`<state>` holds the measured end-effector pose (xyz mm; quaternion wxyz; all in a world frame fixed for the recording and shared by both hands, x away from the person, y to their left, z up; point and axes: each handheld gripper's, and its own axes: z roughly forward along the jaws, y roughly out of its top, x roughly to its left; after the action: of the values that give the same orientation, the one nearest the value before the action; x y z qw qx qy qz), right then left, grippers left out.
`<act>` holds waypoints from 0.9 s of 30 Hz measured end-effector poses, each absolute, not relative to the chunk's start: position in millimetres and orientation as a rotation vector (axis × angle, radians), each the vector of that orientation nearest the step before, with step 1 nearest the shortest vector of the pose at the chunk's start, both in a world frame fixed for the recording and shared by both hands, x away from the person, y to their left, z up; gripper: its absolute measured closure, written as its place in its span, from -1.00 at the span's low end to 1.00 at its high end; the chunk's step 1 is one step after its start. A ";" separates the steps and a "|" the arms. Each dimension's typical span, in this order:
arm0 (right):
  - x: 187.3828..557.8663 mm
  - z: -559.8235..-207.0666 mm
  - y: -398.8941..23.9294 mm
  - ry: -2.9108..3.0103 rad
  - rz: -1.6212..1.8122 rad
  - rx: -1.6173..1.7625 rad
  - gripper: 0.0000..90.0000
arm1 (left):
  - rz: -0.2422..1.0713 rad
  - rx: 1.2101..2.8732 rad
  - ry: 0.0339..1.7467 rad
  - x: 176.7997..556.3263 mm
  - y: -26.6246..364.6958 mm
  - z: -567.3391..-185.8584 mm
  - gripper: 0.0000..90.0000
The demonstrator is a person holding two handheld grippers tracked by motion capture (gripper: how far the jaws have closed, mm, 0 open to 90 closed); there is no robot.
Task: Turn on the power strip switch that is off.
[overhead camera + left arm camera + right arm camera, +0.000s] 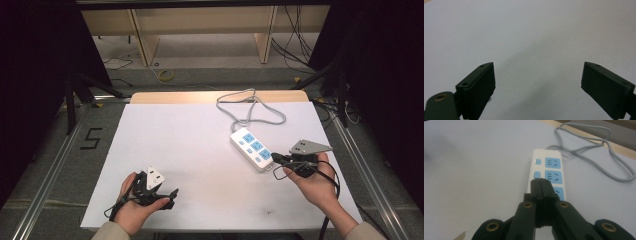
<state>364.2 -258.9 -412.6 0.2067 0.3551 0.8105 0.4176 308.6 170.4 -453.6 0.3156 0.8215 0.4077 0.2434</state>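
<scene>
A white power strip [251, 148] with blue sockets and small blue switches lies right of the table's middle, its grey cord [250, 107] looping toward the far edge. My right gripper [274, 158] is shut with nothing between its jaws, its tips over the strip's near end. In the right gripper view the closed jaws [540, 182] point at the power strip [547, 173], just short of a blue switch; the grey cord [599, 152] curls off to the right. My left gripper [172, 195] rests near the front left edge, open and empty. Its fingers [477, 86] stand wide apart over bare white surface.
The white tabletop [190, 145] has a wooden strip along its far edge. Beyond it are wooden shelving legs and loose cables on the floor. Metal rails run along both sides of the table.
</scene>
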 end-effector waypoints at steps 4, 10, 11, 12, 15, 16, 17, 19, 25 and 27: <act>366.9 -413.0 -257.4 2.260 1.160 0.990 1.00 | 0.643 2.161 1.074 308.6 170.0 -453.7 -0.74; 372.9 -413.5 -252.7 2.267 1.154 0.992 1.00 | 0.641 2.164 1.074 308.9 169.9 -453.7 -0.74; 374.1 -413.9 -252.0 2.269 1.153 0.994 1.00 | 0.641 2.162 1.074 308.9 169.9 -453.7 -0.74; 375.5 -414.4 -251.3 2.269 1.151 0.995 1.00 | 0.641 2.161 1.075 308.9 169.8 -453.6 -0.74; 379.0 -414.8 -249.4 2.274 1.144 1.000 1.00 | 0.645 2.161 1.071 308.8 169.3 -453.8 -0.74; 380.0 -414.8 -248.6 2.274 1.145 1.001 1.00 | 0.643 2.162 1.070 308.8 169.2 -453.8 -0.74; 381.0 -414.6 -248.0 2.274 1.142 1.000 1.00 | 0.642 2.160 1.069 308.8 169.1 -453.9 -0.74; 383.0 -414.5 -246.5 2.274 1.145 1.004 1.00 | 0.643 2.161 1.068 308.8 169.3 -453.8 -0.74; 388.3 -415.8 -243.9 2.282 1.134 1.010 1.00 | 0.644 2.161 1.068 308.7 169.3 -453.6 -0.74; 389.7 -416.2 -243.4 2.284 1.133 1.015 1.00 | 0.644 2.161 1.067 308.8 169.1 -453.7 -0.74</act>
<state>389.7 -243.4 -416.2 0.1971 0.3627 0.8159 0.4048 308.8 169.1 -453.7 0.3181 0.8212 0.4054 0.2450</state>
